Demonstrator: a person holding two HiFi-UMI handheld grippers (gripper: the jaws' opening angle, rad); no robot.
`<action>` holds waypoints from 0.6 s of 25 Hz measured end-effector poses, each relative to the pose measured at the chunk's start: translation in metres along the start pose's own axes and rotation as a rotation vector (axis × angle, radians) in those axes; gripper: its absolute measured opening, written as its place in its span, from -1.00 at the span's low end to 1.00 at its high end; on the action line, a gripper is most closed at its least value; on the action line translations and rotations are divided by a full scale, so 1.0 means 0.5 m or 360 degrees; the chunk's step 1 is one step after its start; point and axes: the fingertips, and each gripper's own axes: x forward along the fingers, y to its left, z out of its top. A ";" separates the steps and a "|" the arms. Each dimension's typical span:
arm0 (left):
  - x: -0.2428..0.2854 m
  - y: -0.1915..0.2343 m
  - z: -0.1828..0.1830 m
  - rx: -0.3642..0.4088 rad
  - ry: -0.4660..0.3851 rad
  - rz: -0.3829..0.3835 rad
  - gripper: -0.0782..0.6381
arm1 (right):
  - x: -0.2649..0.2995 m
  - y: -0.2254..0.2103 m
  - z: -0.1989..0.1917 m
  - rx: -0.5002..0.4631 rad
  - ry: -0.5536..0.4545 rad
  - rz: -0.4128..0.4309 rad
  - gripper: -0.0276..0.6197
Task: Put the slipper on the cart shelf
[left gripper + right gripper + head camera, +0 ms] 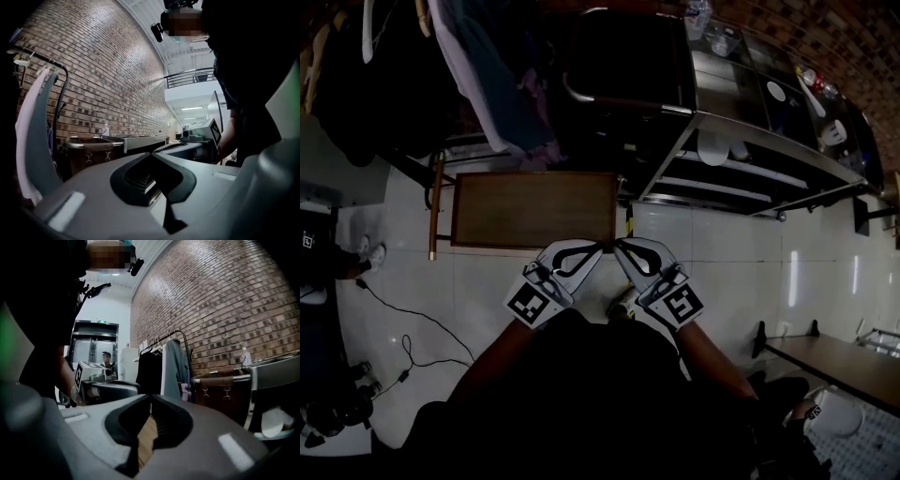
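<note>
Both grippers are held close together in front of my body, with their tips nearly touching over the near edge of a low wooden table [534, 208]. My left gripper [596, 248] has its jaws closed tip to tip with nothing between them, as the left gripper view [151, 154] also shows. My right gripper [620, 246] is shut and empty too [150, 396]. The steel cart [750, 159] with its shelves stands beyond to the right. I make out no slipper for certain; a pale shape [623, 303] lies on the floor under the grippers.
A clothes rack with hanging garments [502, 84] stands at the upper left. A brown case with buckles [220, 390] sits by the cart. White dishes [274, 422] lie on a lower cart shelf. A cable [412, 328] runs over the floor; another person's shoes [372, 251] are at the left.
</note>
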 end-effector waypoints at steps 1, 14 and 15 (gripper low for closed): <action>-0.028 0.016 -0.001 0.0004 -0.0011 -0.0004 -0.77 | 0.029 0.017 0.001 0.0003 0.0000 -0.0005 -0.91; -0.326 0.174 -0.006 -0.0012 -0.0080 -0.0077 -0.77 | 0.296 0.218 0.036 -0.0064 -0.0017 -0.0156 -0.91; -0.336 0.179 -0.003 -0.0014 -0.0090 -0.0076 -0.77 | 0.300 0.229 0.039 -0.0077 -0.0013 -0.0156 -0.91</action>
